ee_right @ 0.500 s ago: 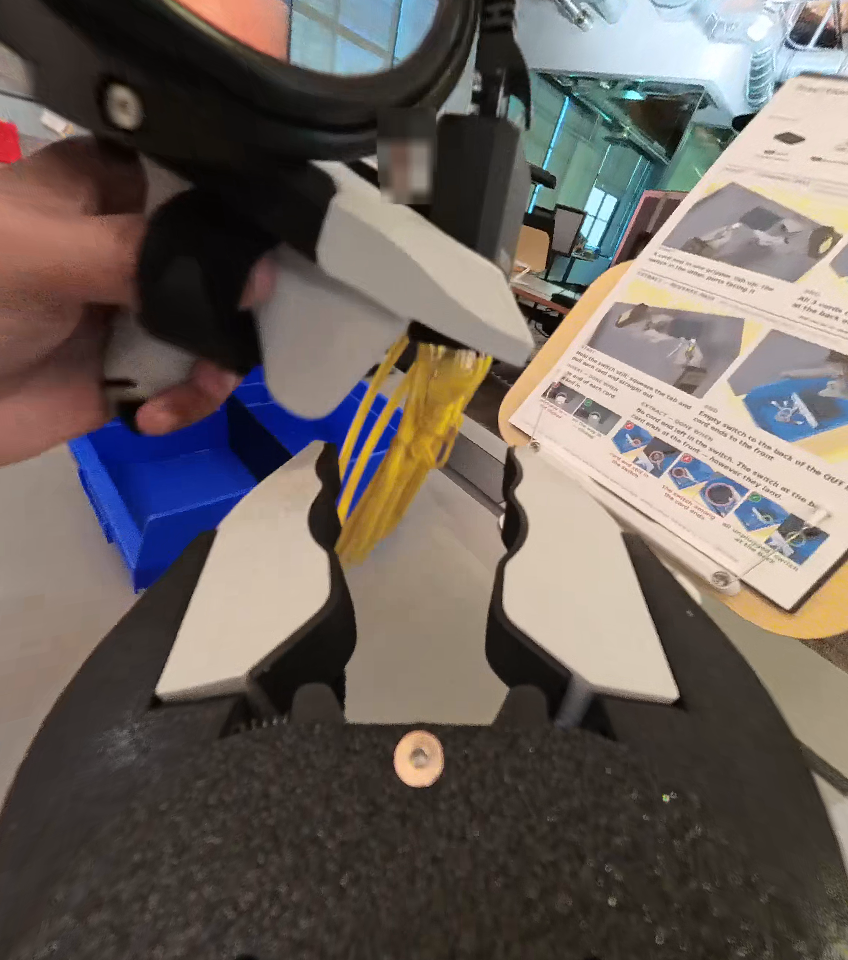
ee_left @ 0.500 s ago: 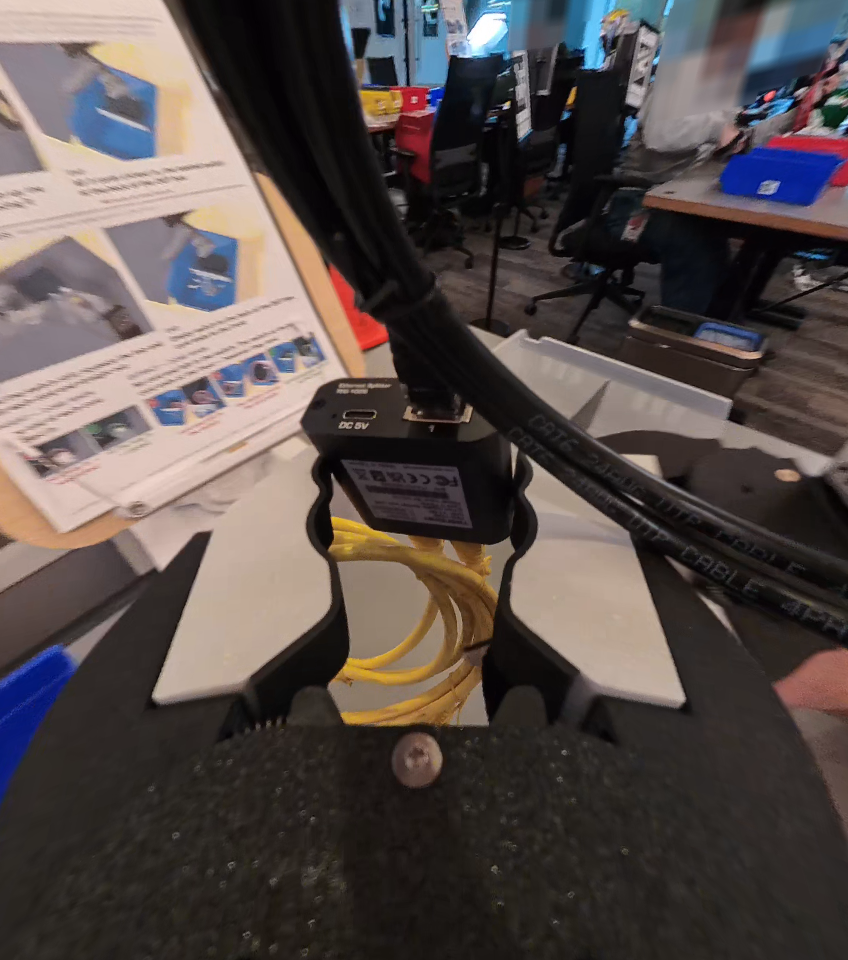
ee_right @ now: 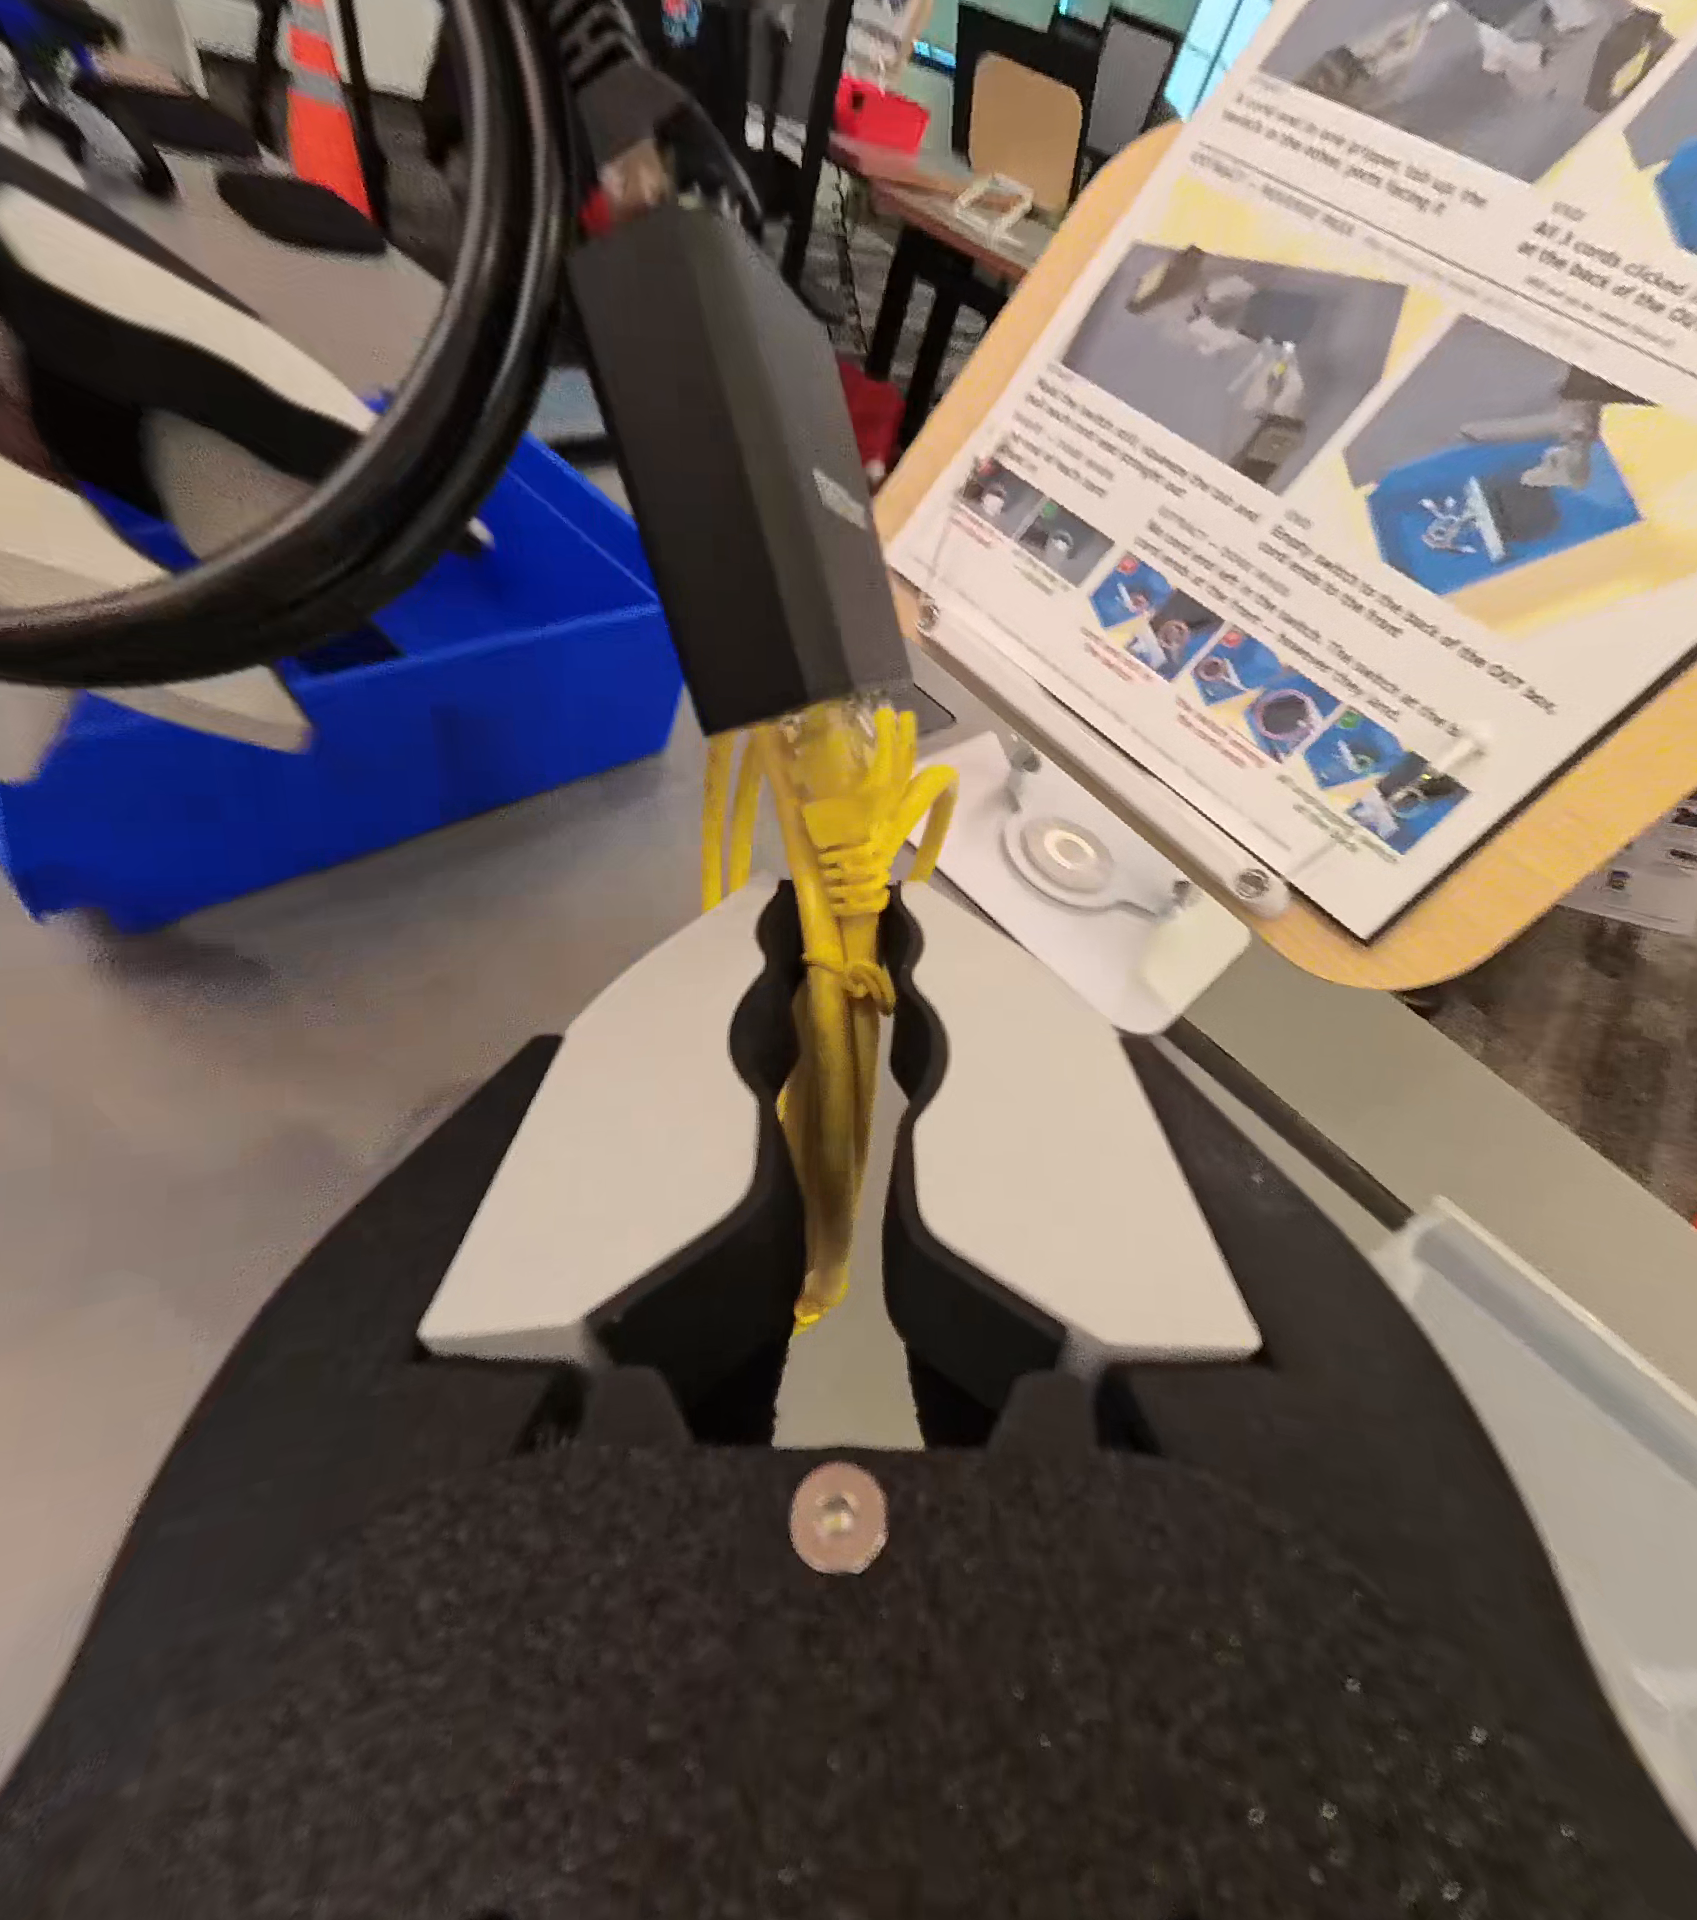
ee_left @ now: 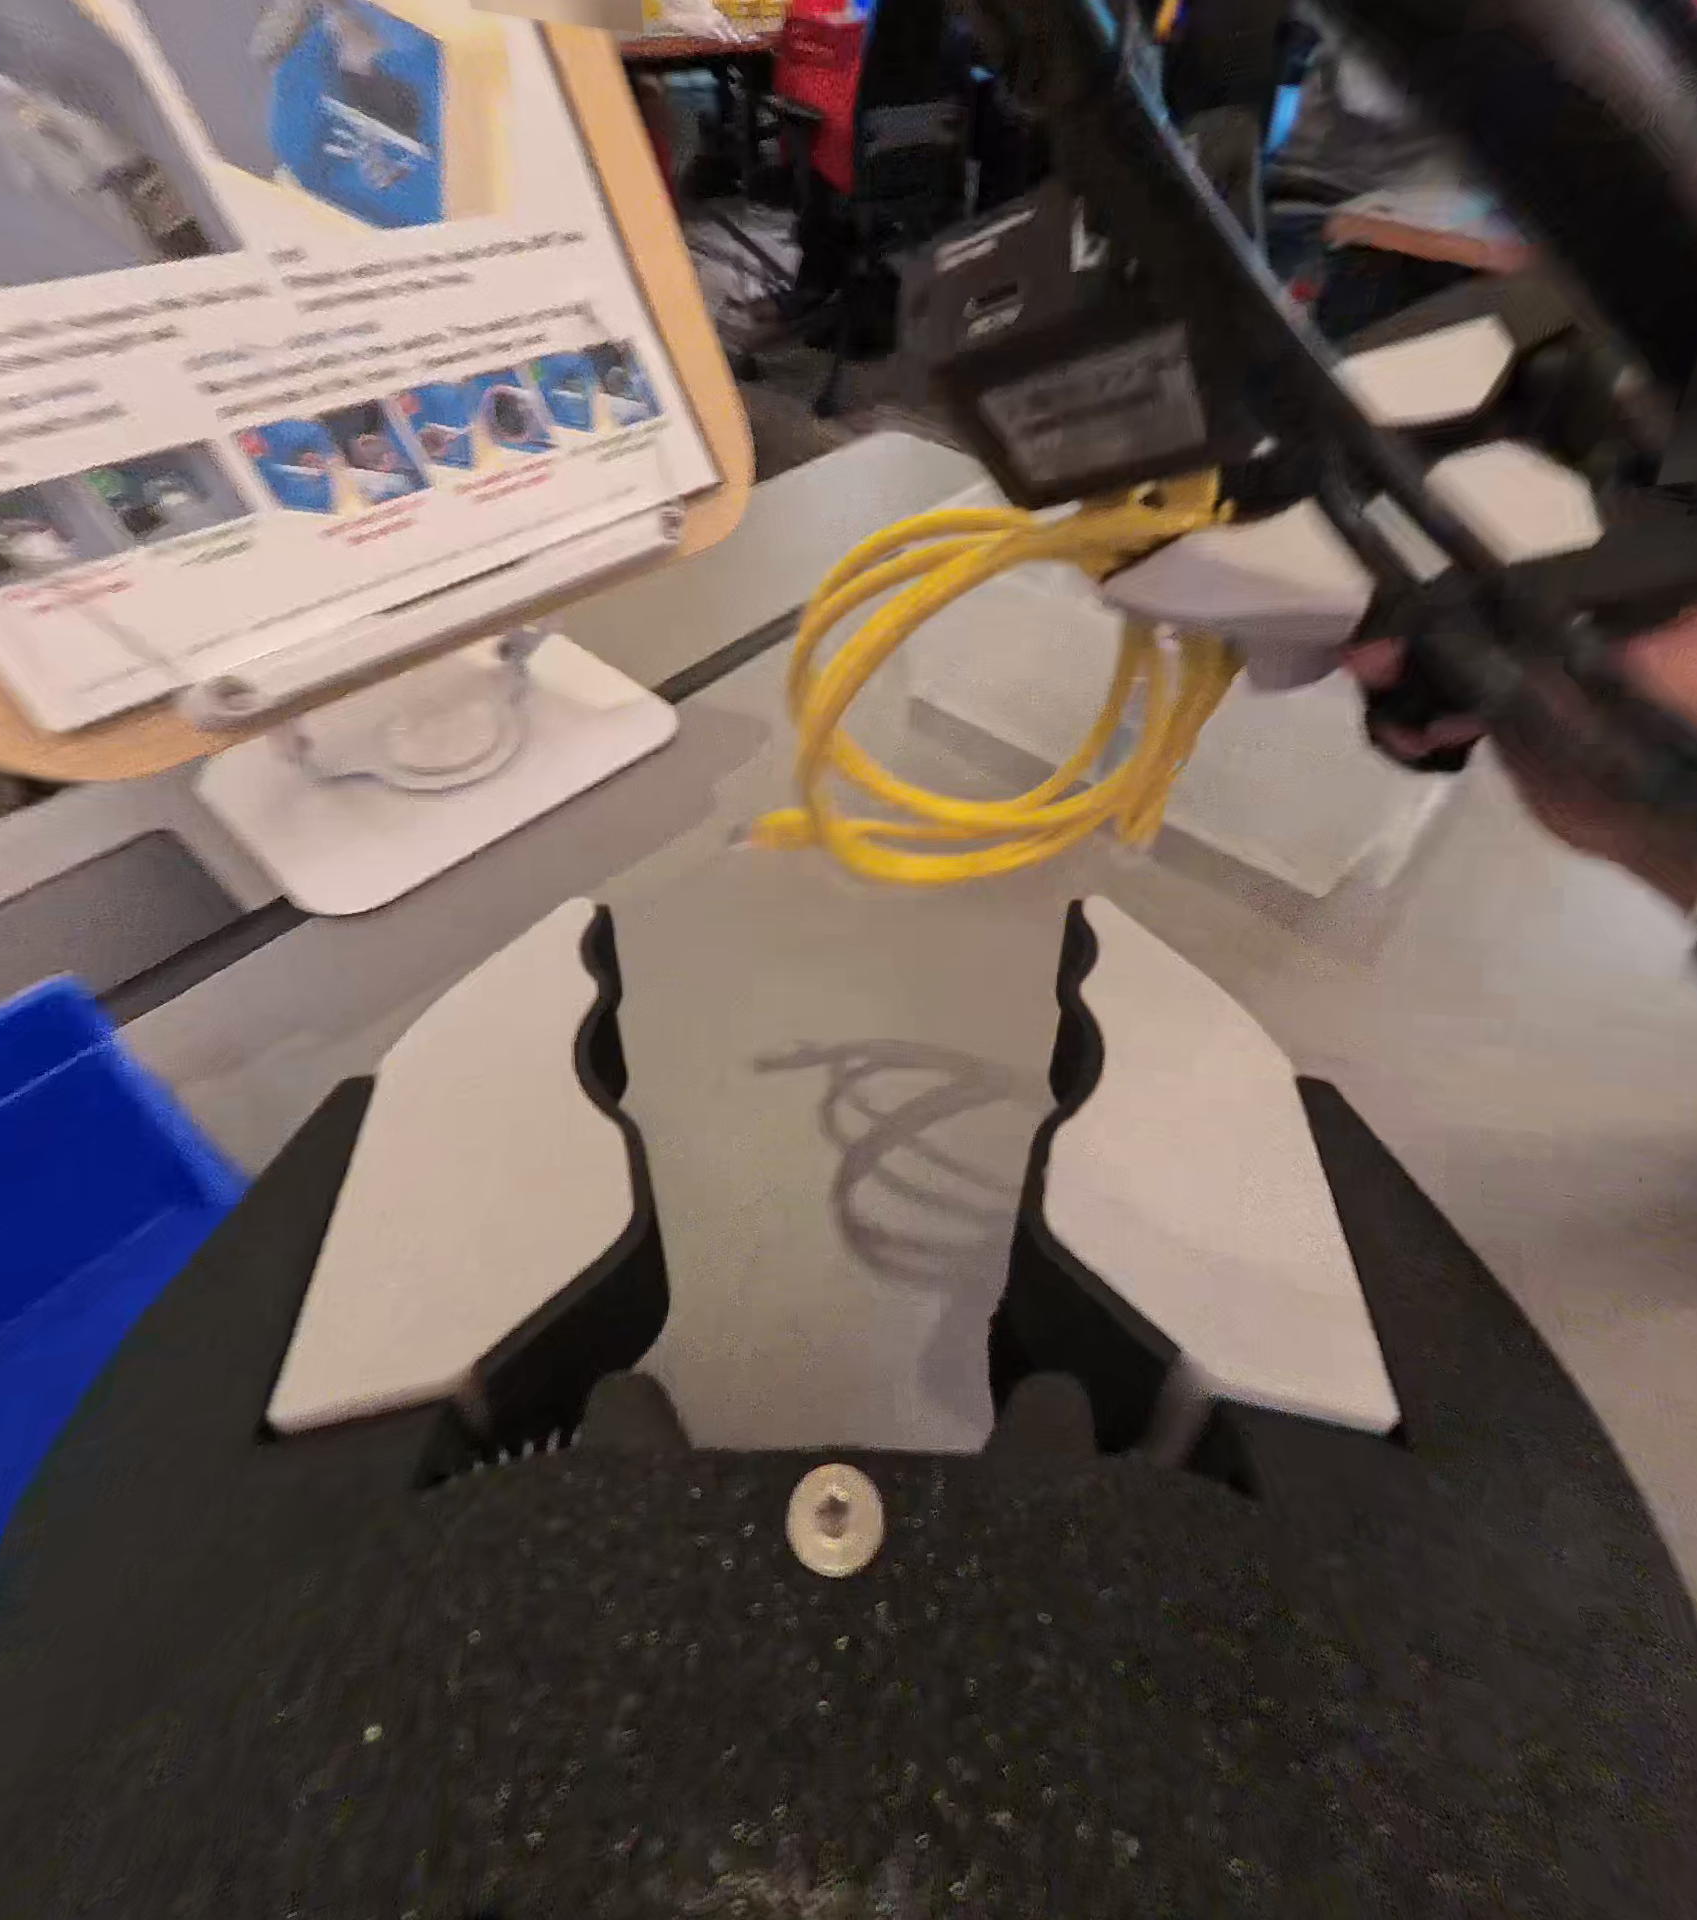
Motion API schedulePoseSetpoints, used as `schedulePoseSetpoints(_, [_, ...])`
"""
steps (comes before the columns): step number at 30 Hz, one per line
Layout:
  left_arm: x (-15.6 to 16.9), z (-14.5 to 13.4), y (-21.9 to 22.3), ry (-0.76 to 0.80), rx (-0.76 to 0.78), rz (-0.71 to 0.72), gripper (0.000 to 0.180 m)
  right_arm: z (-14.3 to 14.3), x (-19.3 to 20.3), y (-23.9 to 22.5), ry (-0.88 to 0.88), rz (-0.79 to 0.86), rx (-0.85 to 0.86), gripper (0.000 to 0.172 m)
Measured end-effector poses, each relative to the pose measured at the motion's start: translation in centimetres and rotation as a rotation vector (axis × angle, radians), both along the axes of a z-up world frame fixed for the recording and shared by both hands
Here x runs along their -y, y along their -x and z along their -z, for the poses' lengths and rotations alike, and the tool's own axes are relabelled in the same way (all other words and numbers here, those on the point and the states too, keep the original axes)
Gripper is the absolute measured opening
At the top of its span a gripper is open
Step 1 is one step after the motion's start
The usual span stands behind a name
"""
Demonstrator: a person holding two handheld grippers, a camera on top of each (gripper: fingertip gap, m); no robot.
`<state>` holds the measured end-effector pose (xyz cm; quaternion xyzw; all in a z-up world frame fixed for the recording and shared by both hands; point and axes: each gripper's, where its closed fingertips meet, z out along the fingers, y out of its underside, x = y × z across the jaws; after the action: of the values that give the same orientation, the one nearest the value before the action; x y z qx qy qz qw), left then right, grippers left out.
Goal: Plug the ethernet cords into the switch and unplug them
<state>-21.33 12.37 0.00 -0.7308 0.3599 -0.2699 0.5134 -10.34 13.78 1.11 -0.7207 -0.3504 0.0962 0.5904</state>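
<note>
Right wrist view: black boxy switch (ee_right: pixel 740 468) aloft, long axis steep, port end down, yellow cords (ee_right: pixel 839 1039) plugged in, bundle clamped in right gripper (ee_right: pixel 839 935). Left gripper (ee_left: pixel 839 925) wide apart, bare.

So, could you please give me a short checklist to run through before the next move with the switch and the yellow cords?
1. Right gripper shut on the yellow cord bundle: ok.
2. Yellow plug seated in the black switch: ok.
3. Left gripper holding the switch: not ok, open and bare.
4. Switch supported from below: not ok, it is off the table.
5. Plug's release tab pressed: cannot tell.
</note>
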Motion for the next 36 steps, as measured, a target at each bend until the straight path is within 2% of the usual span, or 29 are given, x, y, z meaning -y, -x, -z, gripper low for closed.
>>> schedulePoseSetpoints(2, [-0.3,-0.2,2.9,-0.117,0.021,-0.053,0.081,0.2,-0.3,-0.7,0.020,0.008,0.041,0.013])
schedulePoseSetpoints(5, [-0.2,-2.0,7.5,-0.234,0.031,-0.158,0.075,1.2,-0.7,-1.4,0.078,0.008,0.109,0.013])
schedulePoseSetpoints(8, [0.6,-5.8,11.6,-0.297,0.063,-0.251,0.077,2.5,-1.2,-2.2,0.101,0.047,0.238,0.014])
schedulePoseSetpoints(10, [2.0,-8.5,11.4,-0.328,0.052,-0.198,0.076,3.5,-1.3,-2.4,0.100,0.066,0.318,0.014])
schedulePoseSetpoints(12, [2.9,-9.7,9.3,-0.366,-0.079,-0.144,0.076,4.3,-1.4,-2.1,0.098,0.070,0.379,0.014])
schedulePoseSetpoints(15, [3.3,-7.6,4.1,-0.411,-0.395,-0.049,0.077,5.0,-1.2,-1.1,0.092,0.062,0.443,0.014])
schedulePoseSetpoints(17, [2.9,-5.3,0.9,-0.467,-0.583,-0.007,0.066,5.1,-0.8,-0.5,0.094,0.047,0.470,0.014])
schedulePoseSetpoints(19, [2.3,-3.4,-1.8,-0.526,-0.676,0.022,0.051,5.2,-0.2,0.1,0.107,0.017,0.473,0.014])
schedulePoseSetpoints(22, [2.2,-1.0,-4.9,-0.433,-0.681,0.115,0.062,5.4,0.8,0.8,0.155,-0.059,0.398,0.014])
schedulePoseSetpoints(25, [0.8,0.5,-5.5,-0.386,-0.736,0.115,0.064,5.6,1.3,0.5,0.176,-0.093,0.377,0.014])
schedulePoseSetpoints(29, [-1.2,2.6,-5.4,-0.376,-0.849,0.104,0.055,5.2,1.6,0.3,0.150,-0.118,0.393,0.014])
schedulePoseSetpoints(32, [-2.3,3.7,-5.0,-0.410,-0.924,0.094,0.042,4.7,2.3,1.0,0.135,-0.164,0.390,0.013])
schedulePoseSetpoints(36, [-2.4,3.8,-5.1,-0.453,-0.890,0.109,0.038,4.8,2.9,1.2,0.131,-0.207,0.422,0.013])
